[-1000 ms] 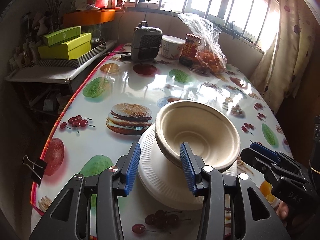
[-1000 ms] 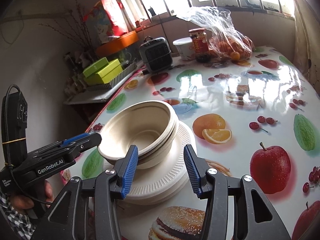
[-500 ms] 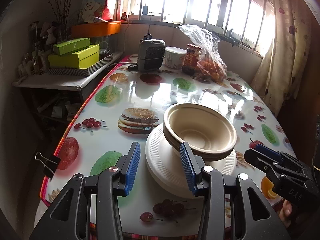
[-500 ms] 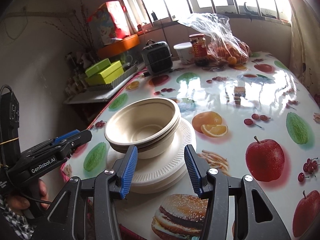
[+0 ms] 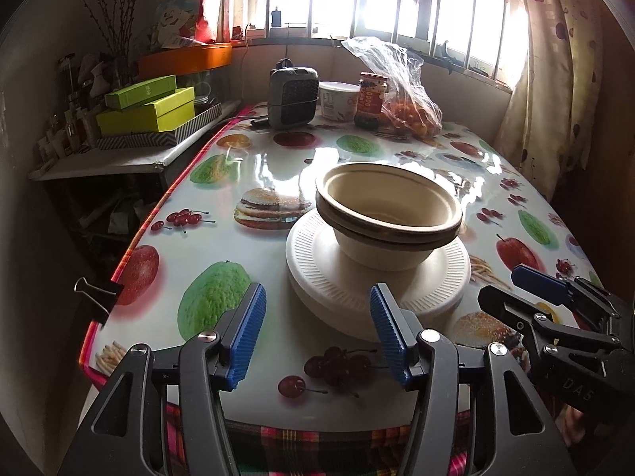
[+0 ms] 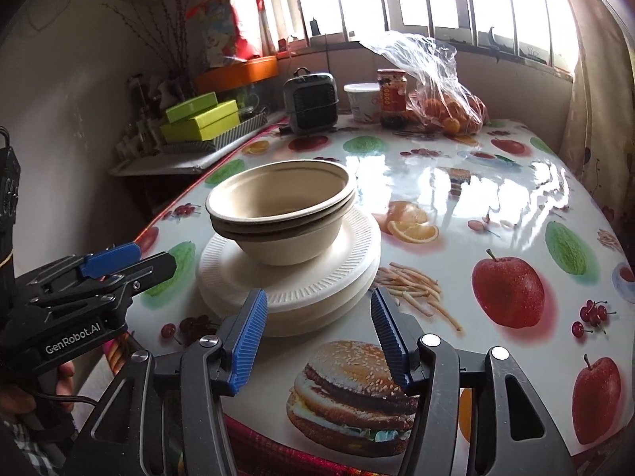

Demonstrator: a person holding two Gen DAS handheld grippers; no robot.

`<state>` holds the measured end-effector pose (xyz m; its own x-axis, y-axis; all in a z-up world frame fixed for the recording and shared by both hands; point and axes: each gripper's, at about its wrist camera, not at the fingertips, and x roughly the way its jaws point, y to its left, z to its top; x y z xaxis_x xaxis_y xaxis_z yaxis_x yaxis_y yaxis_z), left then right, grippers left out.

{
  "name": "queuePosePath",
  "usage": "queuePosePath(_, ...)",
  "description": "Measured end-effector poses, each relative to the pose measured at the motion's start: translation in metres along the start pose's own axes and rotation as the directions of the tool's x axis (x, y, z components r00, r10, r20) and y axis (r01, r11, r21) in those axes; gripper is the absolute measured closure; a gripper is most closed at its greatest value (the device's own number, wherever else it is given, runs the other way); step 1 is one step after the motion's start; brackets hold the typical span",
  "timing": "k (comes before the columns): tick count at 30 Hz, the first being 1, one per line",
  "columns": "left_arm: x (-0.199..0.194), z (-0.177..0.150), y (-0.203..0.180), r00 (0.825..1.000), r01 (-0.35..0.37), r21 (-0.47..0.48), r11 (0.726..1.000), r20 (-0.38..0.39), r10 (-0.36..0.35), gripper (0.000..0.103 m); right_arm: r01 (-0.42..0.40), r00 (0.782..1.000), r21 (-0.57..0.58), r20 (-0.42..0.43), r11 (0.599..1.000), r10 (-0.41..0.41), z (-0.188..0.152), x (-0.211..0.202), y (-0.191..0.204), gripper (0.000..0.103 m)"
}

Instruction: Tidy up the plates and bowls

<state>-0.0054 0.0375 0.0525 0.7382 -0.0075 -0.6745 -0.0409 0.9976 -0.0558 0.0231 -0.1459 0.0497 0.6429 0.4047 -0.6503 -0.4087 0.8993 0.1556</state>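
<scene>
- Left wrist view: the left gripper [image 5: 315, 333] hovers over the near edge of the table [image 5: 278, 166], its blue pads [image 5: 246, 337] apart and widening, with nothing between them.
- Two tan bowls [image 5: 391, 214], nested one in the other, stand upright on a stack of white plates [image 5: 317, 277] just beyond the fingertips, near the middle of the table.
- No pad touches the plates or the bowls; the stack sits free on the glossy fruit-print cloth.
- At the lower right of this view the right gripper [image 5: 533, 279] shows from the side, clear of the plates.
- Right wrist view: the right gripper [image 6: 317, 337] also hangs at the near edge, jaws spreading and empty, the plates [image 6: 349, 238] just ahead and to the left of its pads [image 6: 387, 333].
- The bowls [image 6: 278, 198] sit slightly left of centre on the top plate.
- The left gripper [image 6: 115, 256] enters from the left, held by a hand [image 6: 59, 380] with a checked sleeve below it.
- At the far end, by the window, stand a grey heater [image 5: 293, 97], a white tub [image 5: 339, 99], a jar [image 5: 372, 99] and a clear bag of oranges [image 5: 401, 95].
- Green boxes [image 5: 147, 109] lie on a side shelf to the left.
- A binder clip [image 5: 99, 291] grips the cloth at the left edge.
</scene>
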Motion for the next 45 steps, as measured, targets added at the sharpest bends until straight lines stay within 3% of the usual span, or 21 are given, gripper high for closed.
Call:
queuePosePath(2,0.002,-0.005,-0.002,1.000,-0.003,0.007,1.000,-0.013,0.003,0.045,0.002,1.000,-0.001,0.002,1.000,-0.002,-0.004,-0.001,0.002,0.040)
queuePosePath(9,0.004,-0.018,-0.006,1.000,0.009,0.006,1.000,-0.027,-0.009,0.045,0.058,0.998,0.005,0.002,0.998,-0.058,-0.017,-0.003,0.006,0.032)
queuePosePath(14,0.001,-0.022,-0.008,1.000,-0.004,0.013,1.000,0.002,0.004,0.045,0.069,0.998,0.007,-0.015,0.998,-0.069,-0.023,0.000,0.009,0.031)
queuePosePath(20,0.005,-0.025,-0.012,0.999,-0.036,0.027,0.999,-0.020,0.037,0.045,0.079,0.997,0.019,-0.019,0.997,-0.078,-0.027,0.001,0.008,0.029)
queuePosePath(45,0.002,-0.028,-0.017,0.999,-0.046,0.031,0.998,-0.021,0.046,0.045,0.081,0.997,0.040,-0.019,0.996,-0.080,-0.033,-0.001,0.005,0.029)
